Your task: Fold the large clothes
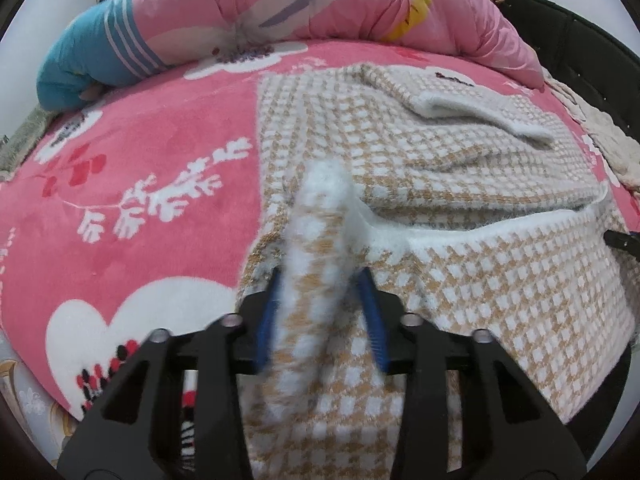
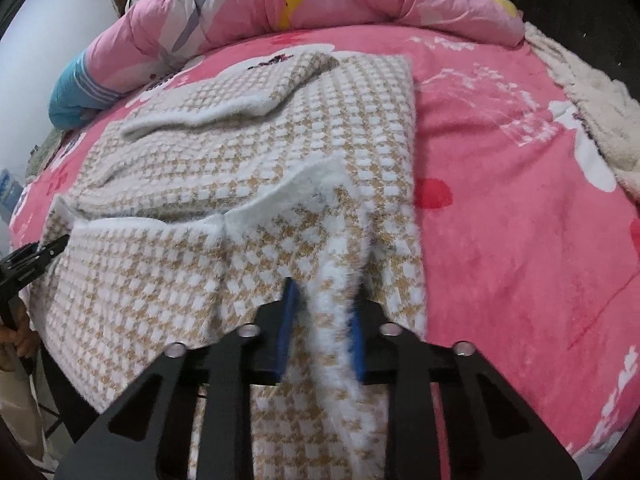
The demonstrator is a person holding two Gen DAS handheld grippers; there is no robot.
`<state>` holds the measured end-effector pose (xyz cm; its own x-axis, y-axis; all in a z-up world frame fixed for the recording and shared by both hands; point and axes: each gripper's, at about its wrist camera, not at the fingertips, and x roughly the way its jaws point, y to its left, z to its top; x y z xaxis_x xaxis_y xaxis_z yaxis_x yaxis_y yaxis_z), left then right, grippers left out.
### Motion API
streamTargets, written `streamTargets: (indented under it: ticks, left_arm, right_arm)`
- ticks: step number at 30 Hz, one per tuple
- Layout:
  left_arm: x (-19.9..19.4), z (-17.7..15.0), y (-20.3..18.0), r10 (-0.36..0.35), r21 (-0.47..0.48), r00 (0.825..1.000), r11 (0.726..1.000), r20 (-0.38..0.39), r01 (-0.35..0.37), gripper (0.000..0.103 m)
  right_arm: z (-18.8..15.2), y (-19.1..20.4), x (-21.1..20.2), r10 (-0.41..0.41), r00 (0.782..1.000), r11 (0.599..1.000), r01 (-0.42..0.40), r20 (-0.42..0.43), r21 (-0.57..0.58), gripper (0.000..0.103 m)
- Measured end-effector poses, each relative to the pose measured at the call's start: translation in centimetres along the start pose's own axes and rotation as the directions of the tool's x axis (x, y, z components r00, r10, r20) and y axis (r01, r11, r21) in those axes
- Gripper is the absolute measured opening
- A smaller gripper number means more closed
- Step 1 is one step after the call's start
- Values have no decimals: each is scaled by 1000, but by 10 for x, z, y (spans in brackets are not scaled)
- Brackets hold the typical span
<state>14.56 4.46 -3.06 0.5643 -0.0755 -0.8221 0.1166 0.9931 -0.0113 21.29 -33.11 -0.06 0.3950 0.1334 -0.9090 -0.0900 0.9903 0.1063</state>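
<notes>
Left gripper (image 1: 320, 304) was clamped on a bunched fold of the checked sweater (image 1: 460, 168), right gripper (image 2: 324, 312) pinching its fuzzy hem too; the rest lay spread ahead on the pink blanket (image 1: 140, 152).

Both tongs, left (image 1: 320, 280) and right (image 2: 326, 294), clamped.

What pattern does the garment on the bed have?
The garment has a small tan-and-white check with fuzzy white edges; the right wrist view shows it best.

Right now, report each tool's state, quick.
Left tool: closed on the checked sweater, near hem pinched.
Right tool: closed on the same sweater's hem.
</notes>
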Motion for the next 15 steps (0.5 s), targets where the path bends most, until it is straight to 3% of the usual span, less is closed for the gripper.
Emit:
streamTargets:
  ticks: [5, 10, 15]
  left_arm:
    - [-28, -8, -6, 10, 36, 998, 999, 66, -12, 15]
    - [-69, -18, -8, 1, 30, 988, 1000, 155, -6, 12]
    - [-114, -32, -6, -8, -15, 964, 1000, 266, 13, 11]
  right_arm:
    - [-11, 18, -35, -57, 994, 997, 62, 93, -55, 9]
    - [-27, 31, -79, -86, 976, 992, 102, 200, -71, 9]
    - [-43, 29, -118, -82, 951, 995, 97, 297, -35, 8]
